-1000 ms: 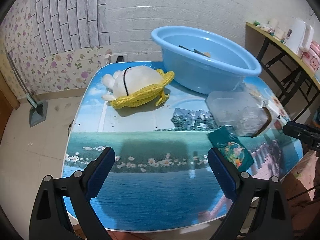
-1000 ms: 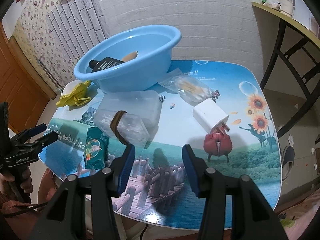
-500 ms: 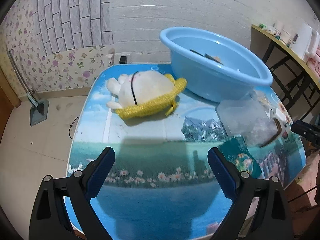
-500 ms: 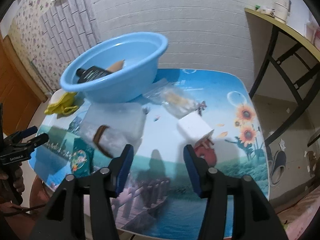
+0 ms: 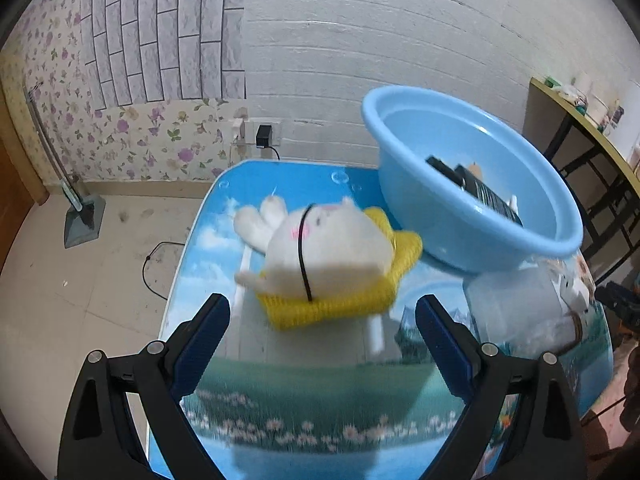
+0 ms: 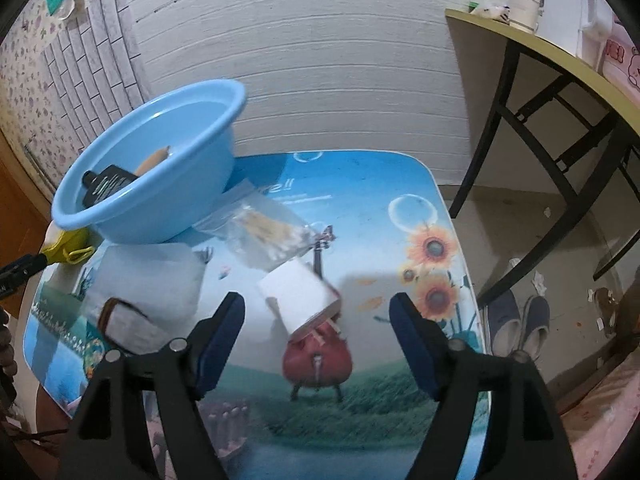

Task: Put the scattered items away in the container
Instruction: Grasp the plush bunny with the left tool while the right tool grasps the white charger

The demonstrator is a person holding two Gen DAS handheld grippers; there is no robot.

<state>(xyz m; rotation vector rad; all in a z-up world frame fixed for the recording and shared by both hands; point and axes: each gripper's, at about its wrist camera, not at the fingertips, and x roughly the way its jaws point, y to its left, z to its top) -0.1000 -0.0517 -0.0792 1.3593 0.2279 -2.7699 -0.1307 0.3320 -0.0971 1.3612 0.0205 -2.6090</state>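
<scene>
White-painted brick and flowered wallpaper back a low table (image 5: 280, 184) covered in a bright printed landscape.

From the left wrist camera, the left gripper (image 5: 322, 336) hangs over the near part of the table with its blue-padded tongs spread wide and nothing between them. Straight ahead at twelve o'clock lies a white plush toy (image 5: 324, 248) in a yellow knitted wrap, on its side. At about two o'clock stands the blue basin (image 5: 440, 216), its wall just beside the plush; a black bottle (image 5: 476, 190) lies inside it. A clear plastic box (image 5: 516, 300) sits at three o'clock, below the basin's rim in the picture.

From the right wrist camera, the right gripper (image 6: 316, 336) has just been opening its tongs; they stand apart and empty above the table. Between the fingertips, at twelve o'clock and a little beyond them, lies a white charger block (image 6: 298, 298), tilted. Past it at eleven o'clock rests a clear bag (image 6: 264, 236) with pale sticks inside, near the basin's foot. The basin sits at ten o'clock. At nine o'clock lies the clear box with a brown band (image 6: 116, 312) round a second clear piece in front of it.
</scene>
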